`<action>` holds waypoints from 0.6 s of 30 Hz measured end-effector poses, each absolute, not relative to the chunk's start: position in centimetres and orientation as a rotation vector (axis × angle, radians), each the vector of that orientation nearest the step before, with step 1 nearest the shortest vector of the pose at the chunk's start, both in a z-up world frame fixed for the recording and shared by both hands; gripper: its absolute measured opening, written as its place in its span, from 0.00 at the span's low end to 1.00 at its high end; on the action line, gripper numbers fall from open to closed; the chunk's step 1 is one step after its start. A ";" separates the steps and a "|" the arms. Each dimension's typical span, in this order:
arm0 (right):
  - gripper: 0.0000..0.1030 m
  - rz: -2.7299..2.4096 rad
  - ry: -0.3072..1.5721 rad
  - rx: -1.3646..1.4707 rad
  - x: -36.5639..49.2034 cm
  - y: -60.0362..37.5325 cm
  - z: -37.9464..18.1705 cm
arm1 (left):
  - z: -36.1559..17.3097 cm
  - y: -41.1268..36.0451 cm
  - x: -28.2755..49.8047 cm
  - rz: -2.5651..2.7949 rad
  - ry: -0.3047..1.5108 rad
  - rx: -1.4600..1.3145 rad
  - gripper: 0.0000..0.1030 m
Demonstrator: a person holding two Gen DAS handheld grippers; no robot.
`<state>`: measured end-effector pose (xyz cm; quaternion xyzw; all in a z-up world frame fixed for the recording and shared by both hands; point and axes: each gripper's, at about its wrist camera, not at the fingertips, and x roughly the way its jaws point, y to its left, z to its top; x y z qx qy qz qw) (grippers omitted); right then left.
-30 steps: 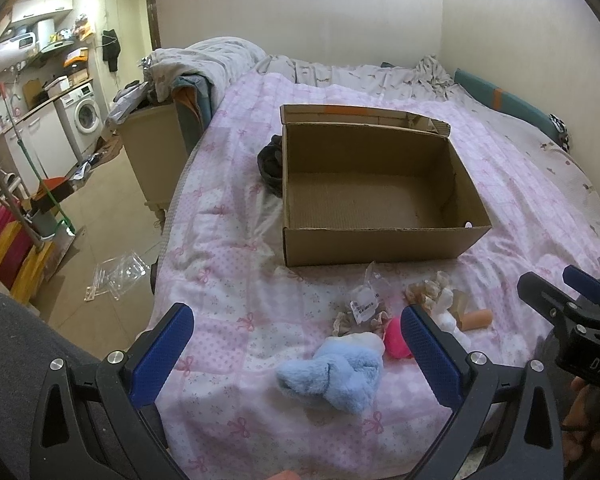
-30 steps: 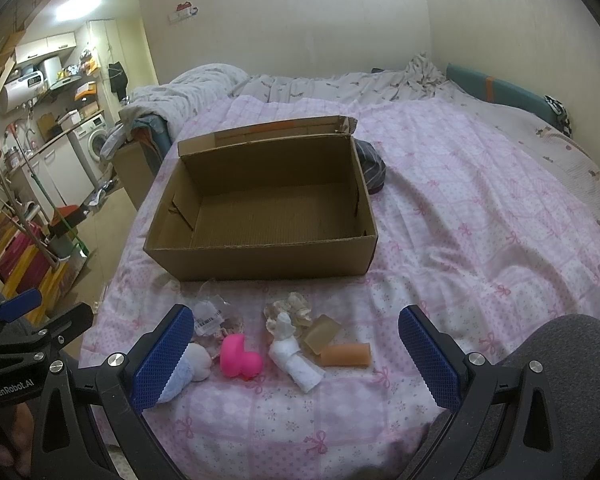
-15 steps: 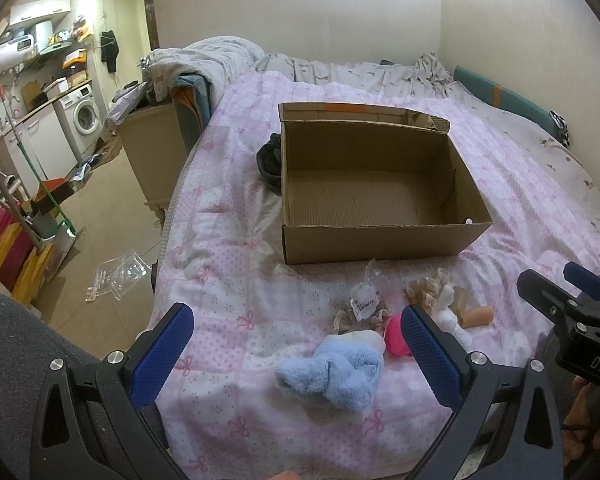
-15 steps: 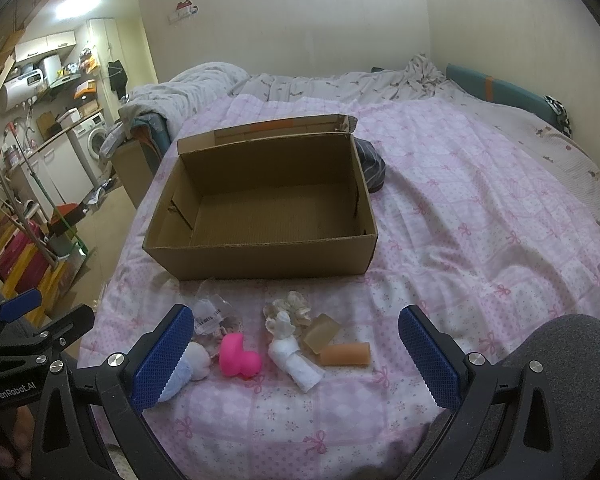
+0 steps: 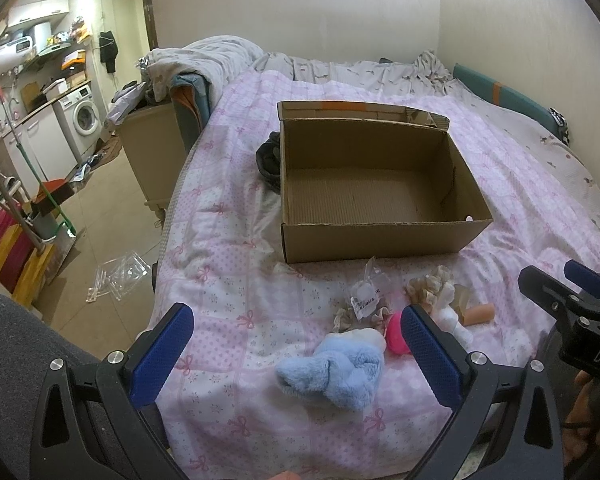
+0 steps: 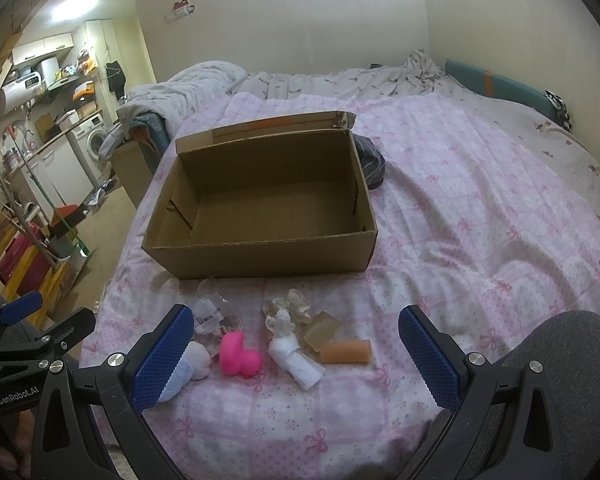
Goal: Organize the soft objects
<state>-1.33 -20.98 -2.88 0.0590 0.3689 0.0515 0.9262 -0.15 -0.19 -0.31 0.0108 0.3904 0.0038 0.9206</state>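
An open, empty cardboard box sits on the pink bed. In front of it lie soft items: a blue plush, a pink toy, a white rolled cloth, an orange cylinder, a tan sponge block, a beige scrunchie and a clear bag with a label. My left gripper is open just above the near side of the blue plush. My right gripper is open, near the pink toy and white cloth.
A dark bundle of cloth lies behind the box. Rumpled grey bedding is at the far end. The bed's left edge drops to the floor, with a bedside cabinet and clutter there.
Both views have barely shifted; the left gripper has drifted slightly. Both grippers stay open and nothing on the bed has moved.
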 end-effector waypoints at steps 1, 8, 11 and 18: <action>1.00 0.105 0.756 0.122 -1.3 -21.0 -2.8 | -0.4 -0.2 -0.2 0.007 0.803 0.022 1.00; 1.00 0.103 0.758 0.126 -1.3 -21.0 -2.9 | -0.5 -0.2 -0.2 0.006 0.803 0.023 1.00; 1.00 0.104 0.757 0.125 -1.2 -21.0 -2.8 | -0.5 -0.3 -0.3 0.006 0.804 0.023 1.00; 1.00 0.103 0.761 0.135 -1.2 -21.1 -2.8 | -0.5 -0.2 -0.4 -0.005 0.823 0.008 1.00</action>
